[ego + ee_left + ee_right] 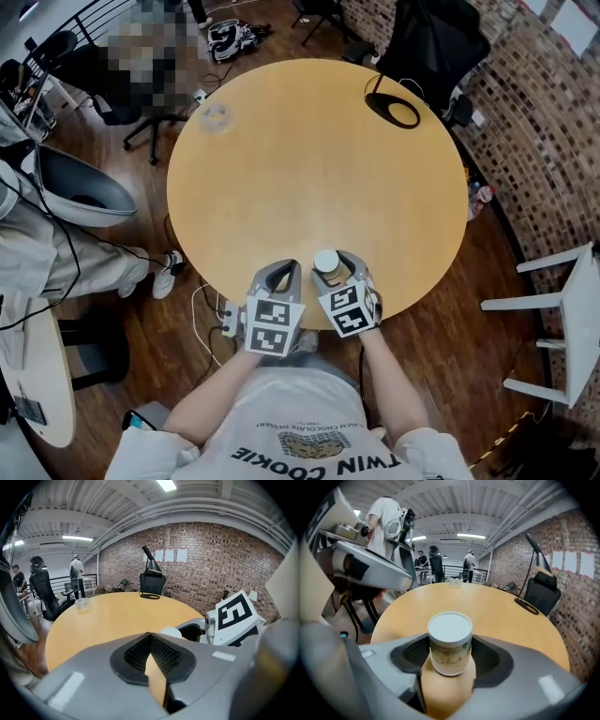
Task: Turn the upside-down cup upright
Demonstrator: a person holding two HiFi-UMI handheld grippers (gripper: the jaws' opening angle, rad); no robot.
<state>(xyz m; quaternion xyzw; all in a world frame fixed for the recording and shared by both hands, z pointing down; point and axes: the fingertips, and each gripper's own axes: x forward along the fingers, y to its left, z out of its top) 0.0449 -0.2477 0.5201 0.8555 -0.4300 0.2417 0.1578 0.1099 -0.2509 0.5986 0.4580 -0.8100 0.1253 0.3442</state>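
"Two grippers, and where are they?"

"Both are at the near edge of the round wooden table [309, 159], side by side, each in one of the person's hands. Each marker cube faces up at the head camera, the left one [274, 325] and the right one [347, 309] almost touching."

"What is the left gripper [150, 637] doing?"

"Its jaws are closed tip to tip with nothing between them. Only a wedge of tabletop shows through the gap behind the tips. It points down at the wood just beside the other tool."

"And the right gripper [450, 654]?"

"Its jaws stand wide, one on each side of the cup [450, 641]. The pads are close to the cup's sides, but a little tabletop shows past the rim on either side, so they do not look pressed against it."

"How does the cup stand?"

"It is upside down on the table near the person's edge. The flat white base faces up, the wider mouth is down on the wood, and printed paper wraps its side. From the left gripper view the white base peeks out just left of the right tool's body."

"Anything else on the table?"

"Far across it, a black lamp with a ring-shaped foot [394, 108] stands near the brick-wall side, and a small clear container [214, 116] sits toward the far left edge. Both are well apart from the cup. A white chair [562, 319] stands on the floor off to the right."
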